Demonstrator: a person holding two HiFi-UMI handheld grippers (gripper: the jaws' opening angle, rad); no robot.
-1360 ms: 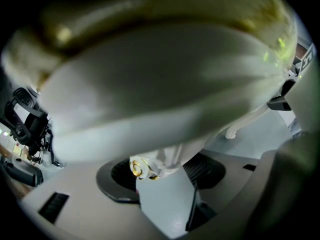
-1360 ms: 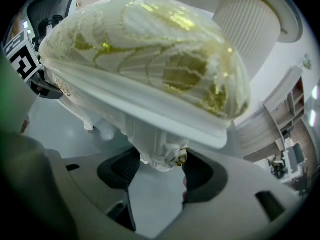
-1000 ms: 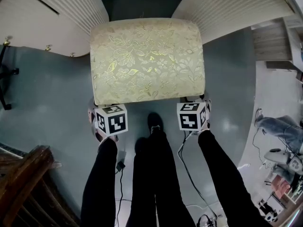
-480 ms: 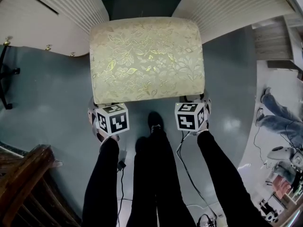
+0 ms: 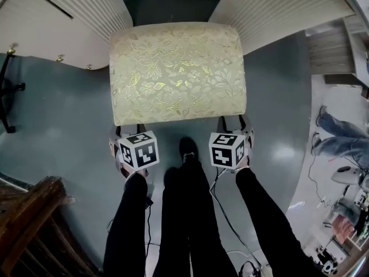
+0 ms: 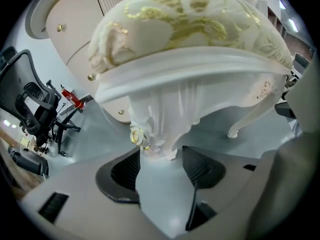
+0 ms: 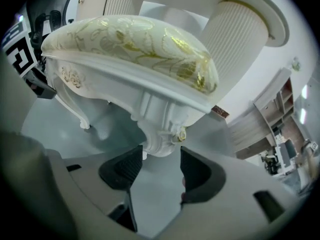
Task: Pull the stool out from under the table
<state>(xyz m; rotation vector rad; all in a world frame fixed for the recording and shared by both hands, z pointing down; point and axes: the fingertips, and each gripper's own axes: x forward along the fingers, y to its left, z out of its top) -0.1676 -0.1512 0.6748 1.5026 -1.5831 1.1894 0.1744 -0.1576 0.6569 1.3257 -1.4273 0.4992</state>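
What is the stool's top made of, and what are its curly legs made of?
The seat looks like woven cloth over padding: cream with shiny gold leaves, and its top bulges softly. The legs look like carved wood painted glossy white, with a small gold flower; moulded plastic is possible too.

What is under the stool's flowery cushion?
A white carved frame and curvy white legs, standing on the grey floor. In the head view the cushion hides them.
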